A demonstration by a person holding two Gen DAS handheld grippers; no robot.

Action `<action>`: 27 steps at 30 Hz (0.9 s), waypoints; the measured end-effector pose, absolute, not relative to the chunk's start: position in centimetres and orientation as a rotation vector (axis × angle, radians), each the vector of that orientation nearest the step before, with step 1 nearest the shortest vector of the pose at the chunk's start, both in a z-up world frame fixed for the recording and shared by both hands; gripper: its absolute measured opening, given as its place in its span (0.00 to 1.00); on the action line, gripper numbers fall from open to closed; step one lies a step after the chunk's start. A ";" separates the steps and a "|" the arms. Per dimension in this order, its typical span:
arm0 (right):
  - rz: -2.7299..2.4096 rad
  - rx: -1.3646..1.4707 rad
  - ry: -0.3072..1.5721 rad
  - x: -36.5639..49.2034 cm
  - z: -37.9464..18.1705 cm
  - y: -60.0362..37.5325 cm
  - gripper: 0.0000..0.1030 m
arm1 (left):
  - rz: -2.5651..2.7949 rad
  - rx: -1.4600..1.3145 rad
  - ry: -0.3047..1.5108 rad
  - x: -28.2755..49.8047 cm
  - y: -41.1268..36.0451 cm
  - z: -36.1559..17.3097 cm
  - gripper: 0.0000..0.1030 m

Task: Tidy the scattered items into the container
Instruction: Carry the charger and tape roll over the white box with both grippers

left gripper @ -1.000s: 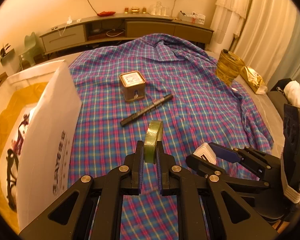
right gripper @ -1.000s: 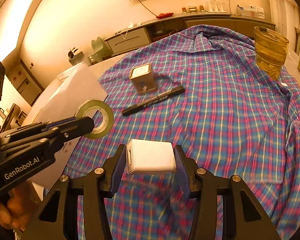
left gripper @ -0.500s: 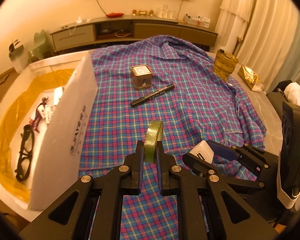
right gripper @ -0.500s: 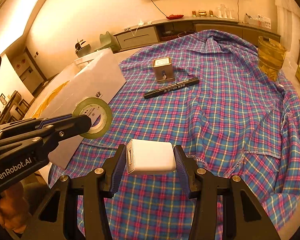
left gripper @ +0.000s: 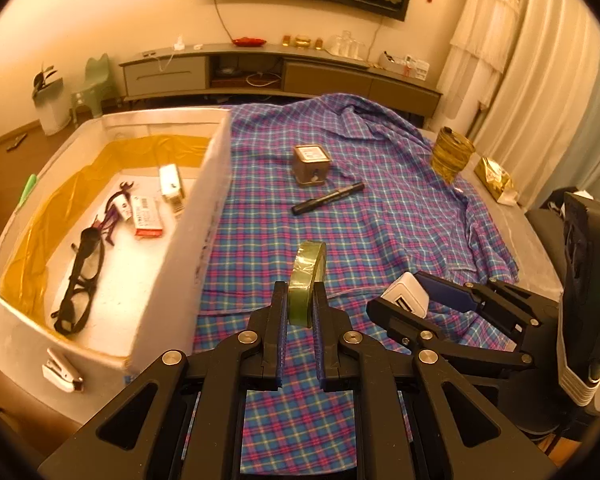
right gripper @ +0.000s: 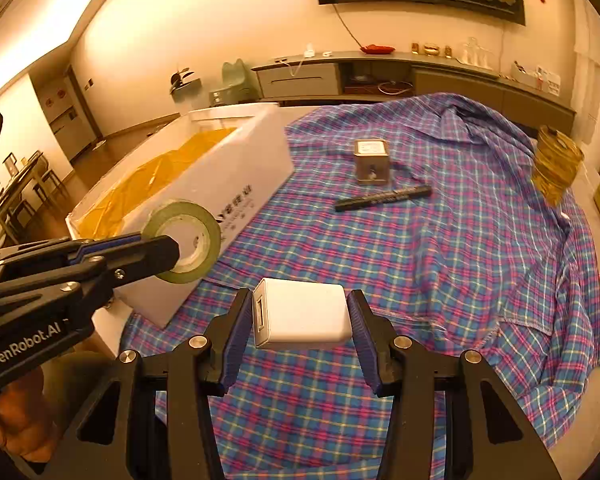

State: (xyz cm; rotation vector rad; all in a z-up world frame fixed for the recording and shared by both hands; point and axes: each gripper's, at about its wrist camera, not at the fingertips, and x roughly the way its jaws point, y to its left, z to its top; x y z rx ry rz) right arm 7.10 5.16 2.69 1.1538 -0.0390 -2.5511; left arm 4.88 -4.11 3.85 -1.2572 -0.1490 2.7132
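Note:
My left gripper (left gripper: 300, 312) is shut on a green tape roll (left gripper: 306, 280), held on edge above the plaid cloth; it also shows in the right wrist view (right gripper: 188, 236). My right gripper (right gripper: 300, 320) is shut on a white charger block (right gripper: 302, 314), seen at lower right in the left wrist view (left gripper: 406, 300). The white container box (left gripper: 172, 280) stands to the left, holding black glasses (left gripper: 78, 284), small packets and other items. A black marker (left gripper: 327, 199) and a small square tin (left gripper: 311, 164) lie on the cloth further ahead.
The plaid cloth (left gripper: 380, 232) covers the table. A gold glass jar (left gripper: 450, 156) and a gold packet (left gripper: 494, 180) sit at the far right. A small white stapler (left gripper: 62, 370) lies by the box's near wall. A sideboard (left gripper: 260, 76) runs along the back wall.
Both grippers have risen and pulled back with their loads still held. The box's inside has come into view on the left; the marker and tin look further away.

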 end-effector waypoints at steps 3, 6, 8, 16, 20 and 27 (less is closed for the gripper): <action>-2.543 1.141 -0.012 7.2 3.4 4.0 0.48 | 2.718 -1.247 -0.181 5.4 -5.3 4.0 0.11; -2.538 1.127 0.008 7.2 4.1 2.9 0.48 | 2.721 -1.235 -0.221 5.8 -6.7 4.2 0.11; -2.534 1.116 0.024 7.2 4.7 2.1 0.48 | 2.723 -1.227 -0.249 6.1 -7.6 4.3 0.11; -2.516 1.072 0.082 6.4 6.8 -1.6 0.48 | 2.750 -1.188 -0.366 6.8 -12.1 5.1 0.11; -2.495 1.038 0.115 5.7 8.1 -3.6 0.48 | 2.767 -1.178 -0.427 6.7 -14.4 5.4 0.11; -2.457 1.004 0.180 3.8 9.4 -7.5 0.48 | 2.797 -1.184 -0.516 5.9 -18.5 5.1 0.11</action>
